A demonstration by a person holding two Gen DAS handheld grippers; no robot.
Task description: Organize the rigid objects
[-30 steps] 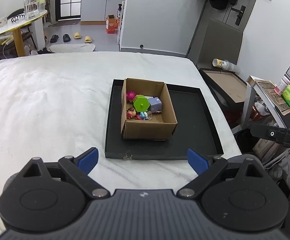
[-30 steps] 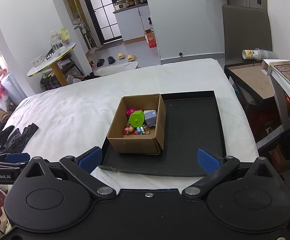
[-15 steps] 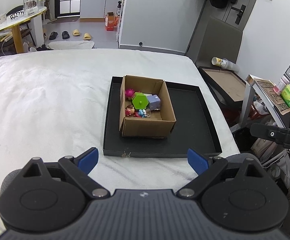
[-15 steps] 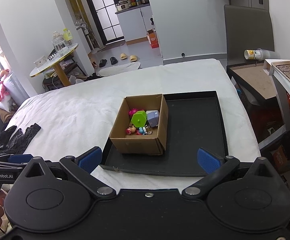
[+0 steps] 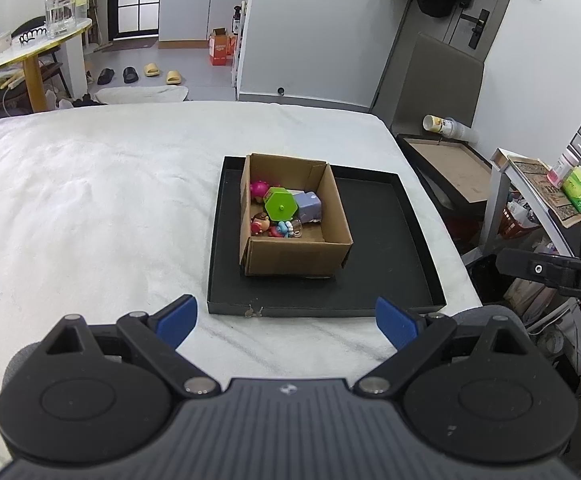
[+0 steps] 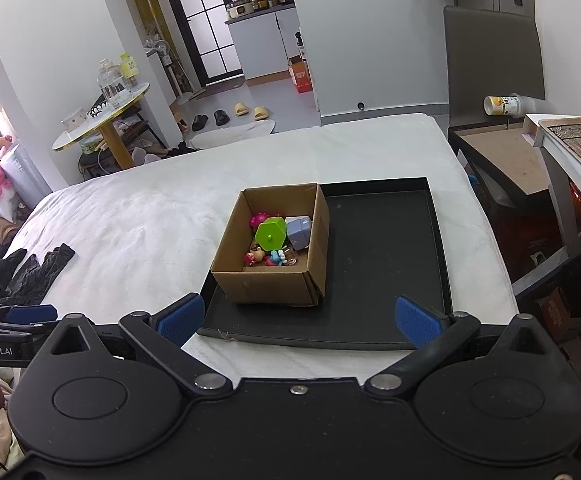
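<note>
Two grippers, left gripper [image 5: 286,322] and right gripper [image 6: 296,320], fingers wide, holding nothing. Cardboard box [image 5: 290,216] with toys [image 5: 282,212] sits on black tray [image 5: 390,240] on bed [image 5: 90,200], straight ahead, well apart. Neither hand clearly nearer.

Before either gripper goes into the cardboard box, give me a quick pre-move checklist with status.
1. Left gripper open and holding nothing: ok.
2. Right gripper open and holding nothing: ok.
3. Brown cardboard box upright, top open, sitting in the left part of the shallow black tray: ok.
4. Toys reachable from above: green hexagonal piece lies on top, lilac block beside it: ok.
5. Small figures at the near end, separable for a clean pinch: cannot tell, they are clustered.
6. Right part of the tray bare for setting things down: ok.
</note>
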